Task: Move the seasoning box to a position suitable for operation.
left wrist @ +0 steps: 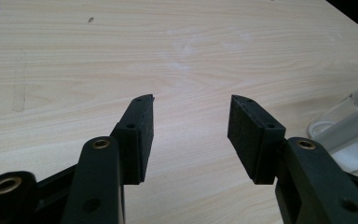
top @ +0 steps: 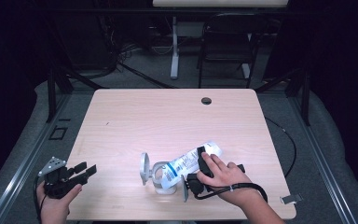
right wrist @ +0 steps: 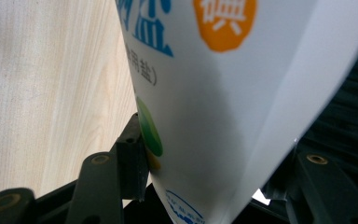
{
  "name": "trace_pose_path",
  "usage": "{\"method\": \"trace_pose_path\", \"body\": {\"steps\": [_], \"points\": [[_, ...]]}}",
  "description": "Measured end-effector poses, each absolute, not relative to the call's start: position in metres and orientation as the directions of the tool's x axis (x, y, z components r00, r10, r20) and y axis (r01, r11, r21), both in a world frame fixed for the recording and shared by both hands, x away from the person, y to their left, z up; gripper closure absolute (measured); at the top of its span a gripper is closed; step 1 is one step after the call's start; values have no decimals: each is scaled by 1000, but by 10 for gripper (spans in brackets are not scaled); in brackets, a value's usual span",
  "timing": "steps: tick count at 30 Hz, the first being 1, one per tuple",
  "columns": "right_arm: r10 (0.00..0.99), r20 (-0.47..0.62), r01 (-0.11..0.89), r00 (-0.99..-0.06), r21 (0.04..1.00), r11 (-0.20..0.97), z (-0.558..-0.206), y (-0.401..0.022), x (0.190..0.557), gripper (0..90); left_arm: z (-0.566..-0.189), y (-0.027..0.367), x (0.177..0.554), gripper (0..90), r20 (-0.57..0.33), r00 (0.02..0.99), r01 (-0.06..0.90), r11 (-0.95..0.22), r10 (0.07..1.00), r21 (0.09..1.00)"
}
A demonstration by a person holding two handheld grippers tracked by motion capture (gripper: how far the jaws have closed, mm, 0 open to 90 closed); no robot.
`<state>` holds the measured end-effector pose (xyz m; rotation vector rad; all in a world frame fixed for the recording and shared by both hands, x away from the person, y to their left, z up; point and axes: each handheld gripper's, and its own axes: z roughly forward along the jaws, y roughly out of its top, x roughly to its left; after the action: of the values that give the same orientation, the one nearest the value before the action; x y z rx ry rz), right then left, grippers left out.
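Two claws are mine at this table (top: 121, 116), one in each hand. My right claw (top: 199, 173), lower middle of the high view, is clamped around a white bag (top: 191, 163) printed with blue writing; in the right gripper view the bag (right wrist: 214, 107) sits between my black jaws, pressed from both sides, with an orange badge at the top and a green spot low on its left. The bag lies tilted, its sealed end toward the upper right of the high view and its lower end over a clear glass jar (top: 159, 178), whose hinged lid (top: 144, 169) stands open just to the left. My left claw (top: 85, 170), at the lower left of that view, gapes wide with nothing between its pads (left wrist: 140, 135), bare wood beneath. The jar's edge (left wrist: 349, 130) peeks in at the right of the left gripper view.
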<state>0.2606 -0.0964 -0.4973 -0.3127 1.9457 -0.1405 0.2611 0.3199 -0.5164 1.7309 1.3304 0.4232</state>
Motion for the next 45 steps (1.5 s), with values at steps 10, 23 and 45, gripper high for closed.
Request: {"method": "trace_pose_path", "body": {"steps": [10,23,45], "points": [[-282,-888,-153,-363,-242,958,-497,-96,261,469,-517,320,261,509,-239,364,600,-30,900,799],[-292,-887,-150,-358,-255,955,-496,-95,261,470,-517,320,261,509,-240,364,600,-30,900,800],[-293,-885,-152,-363,-254,955,-497,-94,261,472,-518,322,262,509,-243,361,606,-29,900,795]]}}
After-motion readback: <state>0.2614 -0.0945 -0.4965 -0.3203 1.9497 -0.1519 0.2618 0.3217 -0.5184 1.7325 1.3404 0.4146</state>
